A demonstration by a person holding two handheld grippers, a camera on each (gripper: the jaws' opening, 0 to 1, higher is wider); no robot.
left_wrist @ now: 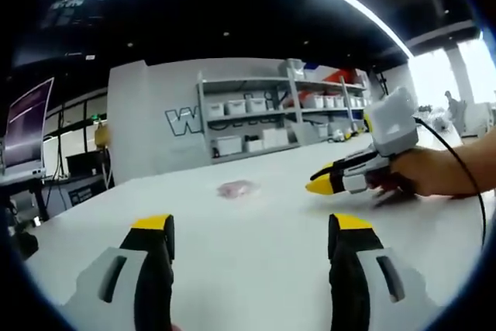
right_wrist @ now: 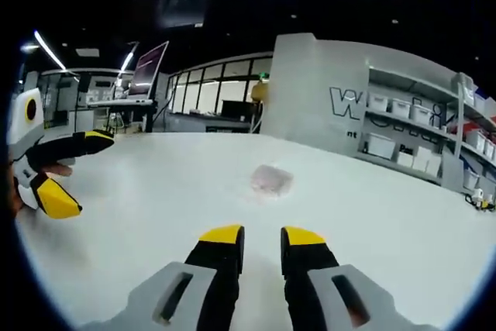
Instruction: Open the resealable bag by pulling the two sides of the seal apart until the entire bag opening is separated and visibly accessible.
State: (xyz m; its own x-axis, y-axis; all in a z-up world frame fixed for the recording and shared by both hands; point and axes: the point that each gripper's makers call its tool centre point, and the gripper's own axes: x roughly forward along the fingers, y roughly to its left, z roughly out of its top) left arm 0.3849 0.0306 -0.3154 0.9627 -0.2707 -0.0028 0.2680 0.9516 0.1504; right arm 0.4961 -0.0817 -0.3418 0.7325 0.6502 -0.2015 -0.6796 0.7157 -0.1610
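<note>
Well apart, left gripper (left_wrist: 252,234) jaws, empty.

White table (left_wrist: 256,253), shelving with storage bins (left_wrist: 256,125) behind, monitor (right_wrist: 149,70) at far side.

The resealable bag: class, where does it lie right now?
The bag lies flat on the white table, ahead of the right gripper and untouched; in the left gripper view it sits mid-table, before the shelves.

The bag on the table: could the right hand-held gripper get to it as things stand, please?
Probably yes. The bag lies flat on the table, straight ahead of the right hand-held gripper, whose jaws stand slightly apart with bare tabletop between them and it.
</note>
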